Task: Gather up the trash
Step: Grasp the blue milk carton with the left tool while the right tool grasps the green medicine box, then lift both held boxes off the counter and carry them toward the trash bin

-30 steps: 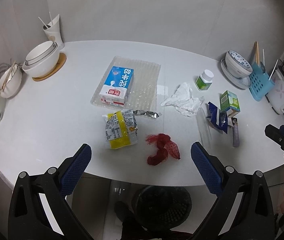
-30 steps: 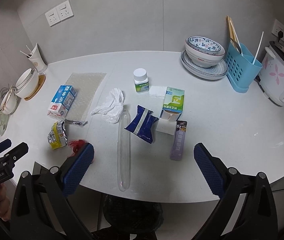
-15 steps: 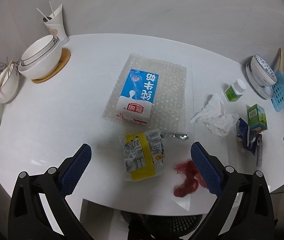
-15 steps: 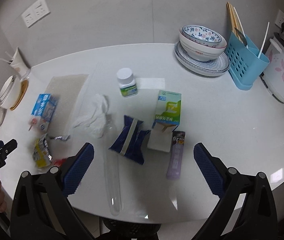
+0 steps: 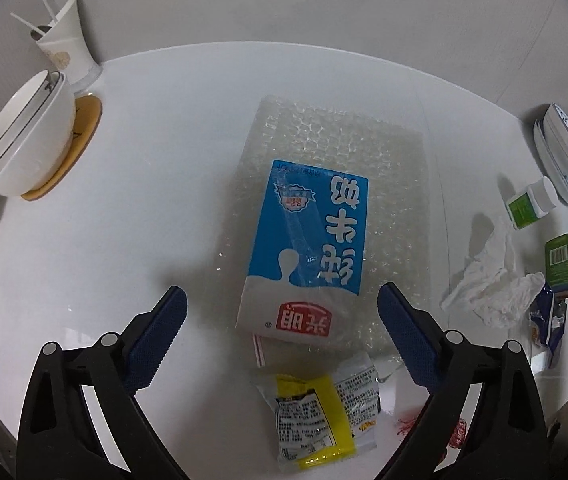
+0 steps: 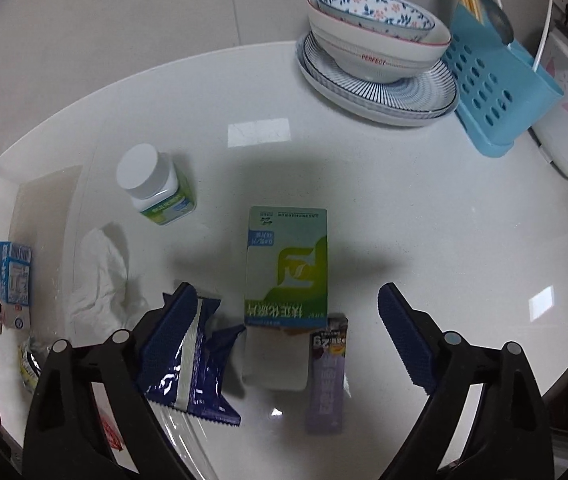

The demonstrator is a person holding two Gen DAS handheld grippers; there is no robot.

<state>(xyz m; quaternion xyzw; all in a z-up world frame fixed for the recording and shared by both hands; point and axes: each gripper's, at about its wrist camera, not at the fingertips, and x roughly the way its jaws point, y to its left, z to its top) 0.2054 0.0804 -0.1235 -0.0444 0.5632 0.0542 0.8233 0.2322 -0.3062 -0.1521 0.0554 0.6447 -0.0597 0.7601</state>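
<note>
White counter (image 5: 123,220): left tongs (image 5: 281,340) gape over milk carton (image 5: 308,248)

Both wrist views look down close; share milk carton (image 5: 308,248) (image 6: 11,276)

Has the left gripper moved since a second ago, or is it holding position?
Yes. The left gripper has advanced over the table toward the milk carton, which fills far more of its view; the bin below has dropped from sight.

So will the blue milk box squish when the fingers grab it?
Probably a bit. The milk carton looks like thin cardboard with a straw poking out, so it is likely empty and light. Lying on bubble wrap, it may slide.
</note>
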